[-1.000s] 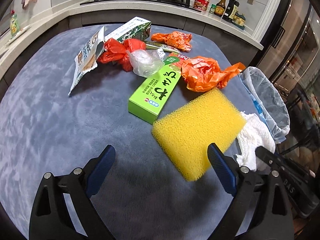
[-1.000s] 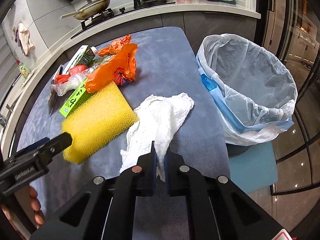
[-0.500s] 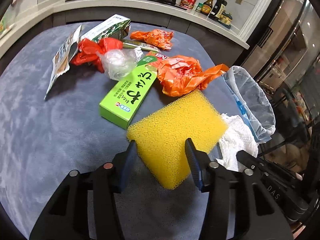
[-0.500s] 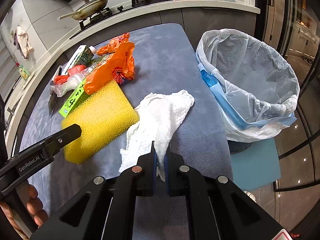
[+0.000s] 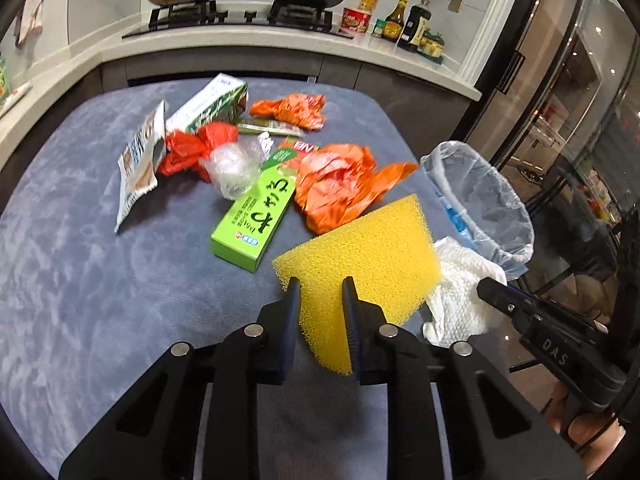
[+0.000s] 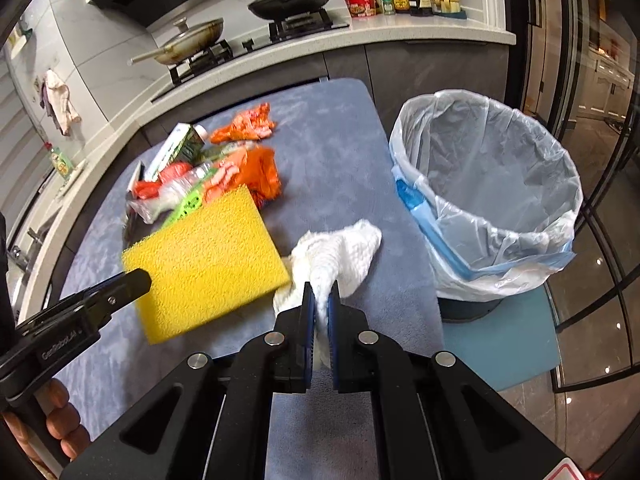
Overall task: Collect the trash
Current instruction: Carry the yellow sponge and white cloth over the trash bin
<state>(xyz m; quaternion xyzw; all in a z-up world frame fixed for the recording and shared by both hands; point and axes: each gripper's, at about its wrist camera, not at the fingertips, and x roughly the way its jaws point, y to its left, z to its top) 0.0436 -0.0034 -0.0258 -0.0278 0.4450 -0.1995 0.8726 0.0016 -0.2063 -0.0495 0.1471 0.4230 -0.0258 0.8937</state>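
Observation:
My left gripper [image 5: 320,286] has its jaws closing on the near corner of a yellow sponge [image 5: 368,256], which it squeezes and holds lifted off the blue-grey table [image 5: 100,280]. In the right wrist view the same sponge [image 6: 204,260] hangs tilted at the left. My right gripper [image 6: 319,290] is shut on a crumpled white paper towel [image 6: 340,256], raised just above the table. The bin with a clear liner [image 6: 488,196] stands off the table's right edge, beside the towel.
A litter pile lies mid-table: a green box [image 5: 256,216], orange bags [image 5: 336,184], red and clear plastic [image 5: 208,152], a printed pouch [image 5: 138,164], a white-green carton [image 5: 208,106]. A counter with stove, pans and bottles [image 5: 400,20] runs behind. A hand [image 6: 60,424] grips the left tool.
The left jaws closed from wide open onto the sponge and lifted it. The right gripper, still shut on the paper towel, rose with it. Both views pulled up and back from the table.

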